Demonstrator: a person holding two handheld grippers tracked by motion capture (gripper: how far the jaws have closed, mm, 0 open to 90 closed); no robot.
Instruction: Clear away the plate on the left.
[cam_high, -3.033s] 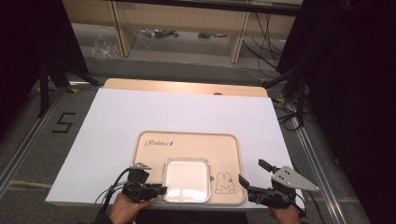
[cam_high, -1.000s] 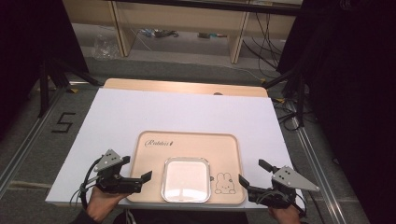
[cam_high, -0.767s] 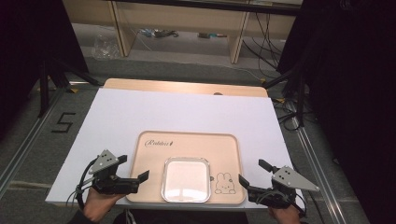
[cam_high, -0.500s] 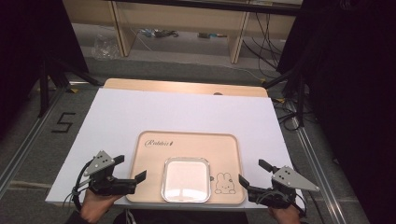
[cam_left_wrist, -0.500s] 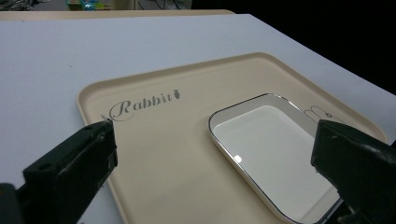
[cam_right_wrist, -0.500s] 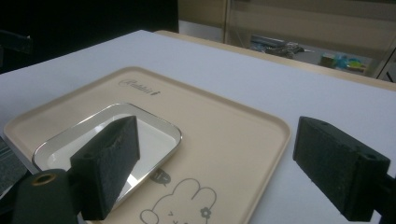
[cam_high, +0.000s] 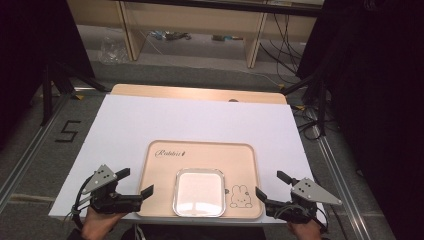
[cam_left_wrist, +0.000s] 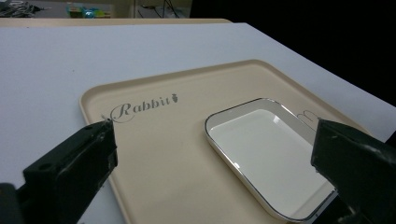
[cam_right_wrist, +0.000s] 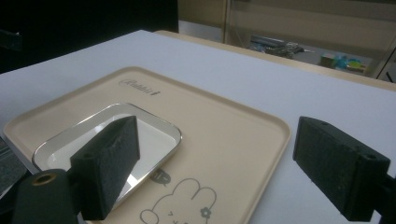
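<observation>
A: Start with the left tool (cam_high: 134, 183). How does it stand?

B: Its jaws are spread wide and hold nothing. A hand (cam_high: 97, 224) grips it at the near left corner of the worktop (cam_high: 200, 117), just beside the left edge of the beige tray (cam_high: 200, 155). One jaw tip reaches close to the tray's near left corner; the other points out over the white surface. In the left gripper view the two black jaws frame the tray, and neither touches it.

A: And the right tool (cam_high: 270, 185)?

B: Also spread, also holding nothing. It sits at the near right corner of the worktop, just off the tray's right edge. In the right gripper view one jaw rises in front of the dish and the other over the white surface past the tray's rim, so the tray's edge lies between them.

A: Where is the dish?

B: The white dish (cam_high: 199, 191), rectangular with rounded corners and a shiny metal rim, lies flat inside the tray, against its near edge and about midway between the two tools. A rabbit drawing (cam_high: 240, 196) sits just right of it on the tray floor, and the word Rabbit (cam_high: 170, 153) is printed near the tray's far left corner.

A: And the tray itself?

B: It rests flat near the worktop's near edge, roughly centred.
</observation>
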